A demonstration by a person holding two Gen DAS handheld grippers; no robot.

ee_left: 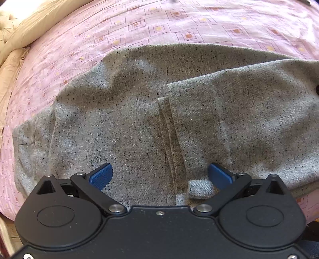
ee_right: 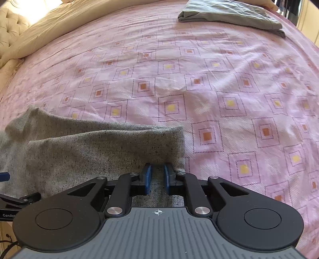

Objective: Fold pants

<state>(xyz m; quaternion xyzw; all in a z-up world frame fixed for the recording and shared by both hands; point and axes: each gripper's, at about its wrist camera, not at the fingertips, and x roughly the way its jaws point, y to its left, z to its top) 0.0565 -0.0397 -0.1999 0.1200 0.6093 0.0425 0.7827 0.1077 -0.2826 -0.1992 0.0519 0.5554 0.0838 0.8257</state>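
Grey pants lay on the pink bedspread; left gripper was spread wide over them, right gripper pinched their near edge.

A home bedroom is indicated. The frames are filled by a bed covered in a pink sheet printed with dotted squares. A cream pillow is seen at upper left, with a tufted beige headboard behind it. A folded grey garment is laid at the upper right of the right wrist view.
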